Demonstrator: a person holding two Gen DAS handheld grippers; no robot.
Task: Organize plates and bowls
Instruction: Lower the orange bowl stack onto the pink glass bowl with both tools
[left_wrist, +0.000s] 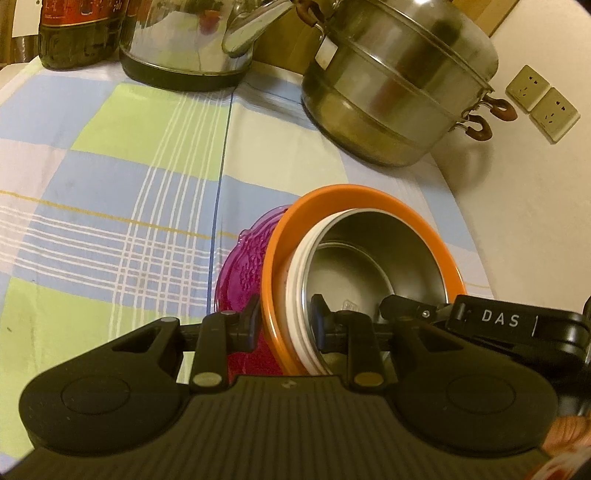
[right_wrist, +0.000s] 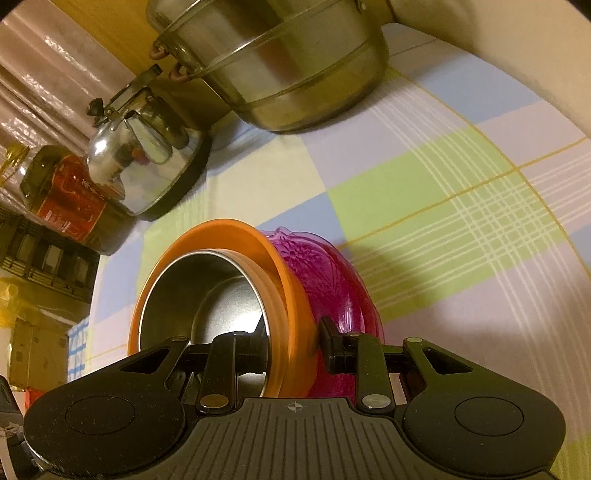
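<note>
Bowls sit one inside the other in a stack: a pink bowl (left_wrist: 243, 273) on the outside, an orange bowl (left_wrist: 369, 199) inside it, a white bowl (left_wrist: 295, 273) inside that, and a shiny metal bowl (left_wrist: 373, 254) in the middle. The stack is over the checked tablecloth (left_wrist: 110, 177), near the cameras. I cannot tell if it touches the cloth.

Both tongs pinch the stack by its rims, one on each side. In the left wrist view, the left gripper (left_wrist: 286, 325) has one finger on the outside of the pink bowl and the other finger inside the metal bowl. All the rims are squeezed between them. The tip of the right gripper (left_wrist: 399, 306) shows just to the right, also inside the metal bowl. In the right wrist view, the right gripper (right_wrist: 291, 347) has one finger inside the metal bowl (right_wrist: 207, 295) and the other on the pink bowl (right_wrist: 332, 280), with the orange bowl (right_wrist: 284, 284) between. Both tongs are narrow and hold tight.

Far on the table stand a big steel pot (left_wrist: 399, 96), a shiny kettle (left_wrist: 192, 40) to its left, and a dark bottle (left_wrist: 81, 29) with a red label, farthest left. Two wall sockets (left_wrist: 543, 103) are on the wall at the right.
</note>
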